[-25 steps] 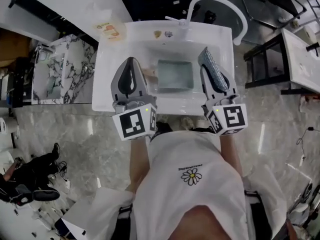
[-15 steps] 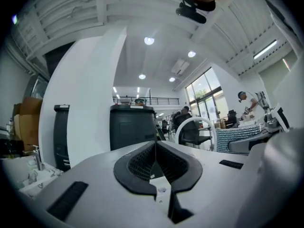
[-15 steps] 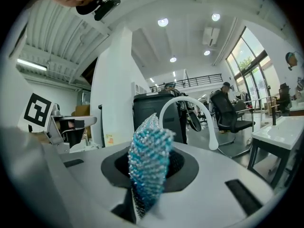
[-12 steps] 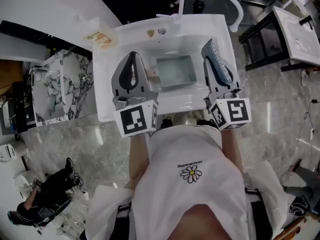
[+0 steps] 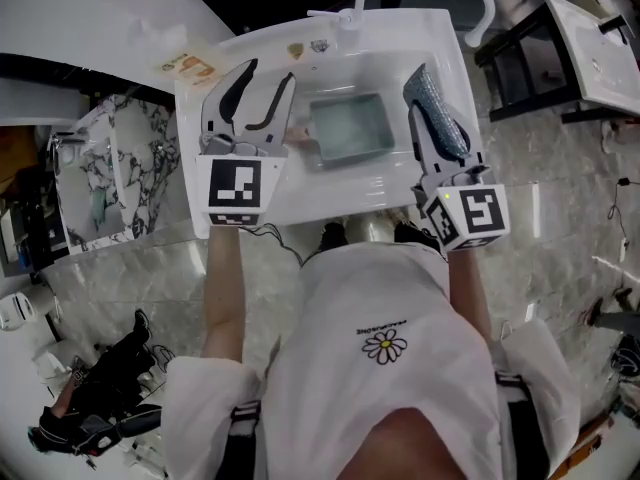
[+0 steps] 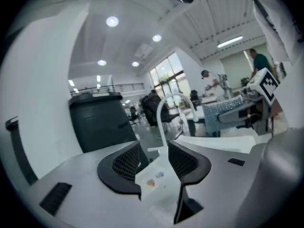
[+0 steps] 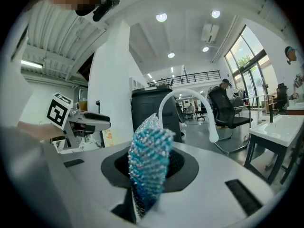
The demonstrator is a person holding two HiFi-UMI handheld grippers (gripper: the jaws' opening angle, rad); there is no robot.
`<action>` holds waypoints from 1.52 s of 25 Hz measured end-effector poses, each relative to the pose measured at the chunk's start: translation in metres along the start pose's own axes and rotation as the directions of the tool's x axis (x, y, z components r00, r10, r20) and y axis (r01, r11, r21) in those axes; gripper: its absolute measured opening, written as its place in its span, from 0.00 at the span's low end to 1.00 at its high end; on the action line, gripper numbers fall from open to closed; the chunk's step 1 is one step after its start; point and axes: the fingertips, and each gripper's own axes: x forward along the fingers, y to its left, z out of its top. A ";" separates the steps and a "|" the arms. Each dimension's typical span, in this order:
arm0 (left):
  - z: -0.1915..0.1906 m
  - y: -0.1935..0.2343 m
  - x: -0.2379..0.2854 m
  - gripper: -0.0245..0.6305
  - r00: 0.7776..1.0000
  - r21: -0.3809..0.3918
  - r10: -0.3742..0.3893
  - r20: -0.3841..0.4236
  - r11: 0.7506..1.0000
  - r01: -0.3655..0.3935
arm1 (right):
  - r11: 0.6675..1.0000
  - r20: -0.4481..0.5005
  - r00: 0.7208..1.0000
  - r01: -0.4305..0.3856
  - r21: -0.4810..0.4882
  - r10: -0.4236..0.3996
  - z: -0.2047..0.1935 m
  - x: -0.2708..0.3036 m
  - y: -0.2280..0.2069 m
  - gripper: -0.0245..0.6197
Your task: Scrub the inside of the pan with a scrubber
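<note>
A rectangular grey-green pan (image 5: 348, 128) lies in the white sink (image 5: 300, 193). My left gripper (image 5: 268, 74) hovers over the sink's left part, beside the pan's left end. Its jaws have just been opening and stand open with nothing between them; in the left gripper view (image 6: 154, 148) only the sink's rim and the faucet show through the gap. Over the sink's right side, my right gripper (image 5: 425, 118) is shut on a blue knobbly scrubber (image 5: 442, 128). The scrubber (image 7: 147, 151) stands upright between the jaws of this gripper (image 7: 149, 164), just right of the pan.
A white arched faucet (image 5: 478, 8) rises at the sink's back. A printed card (image 5: 190, 65) lies on the counter at the back left. White tables (image 5: 600, 38) stand to the right and a black bin (image 6: 99, 122) behind the sink.
My left gripper has swung left and away from the pan's left edge, rolled, and its jaws have gone from shut to open. The right gripper keeps the scrubber in about the same place.
</note>
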 end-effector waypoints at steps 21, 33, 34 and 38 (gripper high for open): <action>-0.285 -0.062 -0.007 0.38 0.269 -0.002 -0.403 -0.875 0.558 0.830 | 0.991 -0.196 0.971 -0.137 -0.003 0.134 -0.062 0.016 0.041 0.13; -0.315 -0.069 -0.011 0.30 0.091 -0.120 -0.371 -0.924 0.507 0.853 | 0.986 -0.255 0.953 -0.166 0.005 0.161 -0.088 0.022 0.048 0.13; -0.316 -0.070 -0.010 0.28 0.087 -0.123 -0.370 -0.925 0.507 0.853 | 0.986 -0.258 0.952 -0.167 0.006 0.162 -0.089 0.023 0.047 0.13; -0.318 -0.071 -0.007 0.27 0.075 -0.137 -0.374 -0.925 0.511 0.849 | 0.985 -0.268 0.949 -0.173 0.004 0.168 -0.093 0.028 0.047 0.13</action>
